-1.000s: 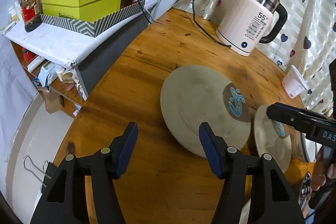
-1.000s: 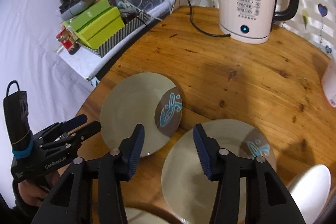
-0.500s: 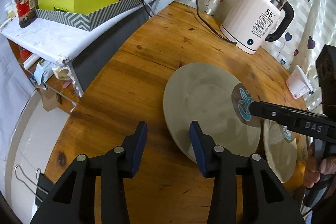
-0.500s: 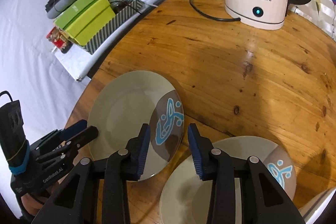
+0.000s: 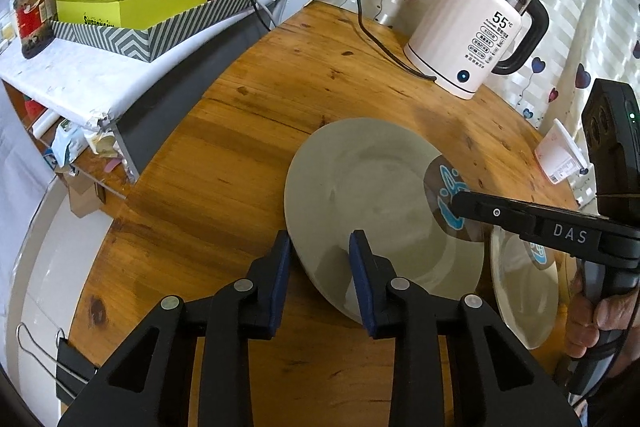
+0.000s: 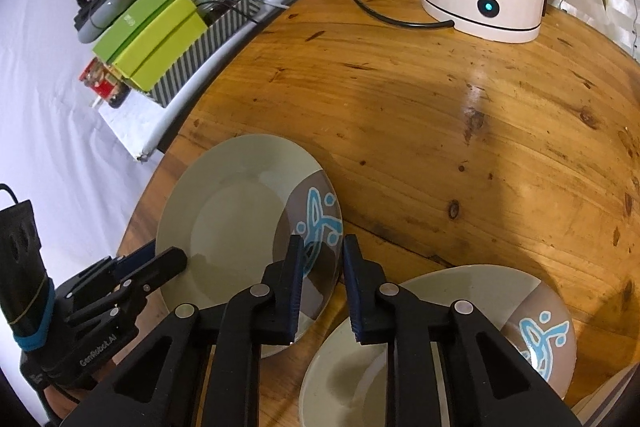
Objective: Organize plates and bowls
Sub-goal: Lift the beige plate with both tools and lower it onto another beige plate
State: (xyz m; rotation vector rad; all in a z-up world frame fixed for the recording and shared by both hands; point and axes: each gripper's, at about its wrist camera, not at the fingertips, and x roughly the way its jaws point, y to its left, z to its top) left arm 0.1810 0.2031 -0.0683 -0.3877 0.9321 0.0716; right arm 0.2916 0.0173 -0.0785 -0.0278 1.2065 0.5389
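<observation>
My own left gripper [image 5: 318,259] covers the rim of the near plate [image 5: 360,195] at six o'clock, so I cannot tell whether my closing pads touch it. My right gripper [image 6: 322,263] likewise hides that plate's patterned edge at five o'clock. From the left wrist, the right gripper's arm crosses the blue motif at three o'clock. The second plate [image 6: 460,339] is cut off by the picture's lower edge and partly hidden behind my fingers. The small print on the kettle [image 5: 476,39] is too fine to read. The hand [image 5: 600,319] at four o'clock is half out of view.
</observation>
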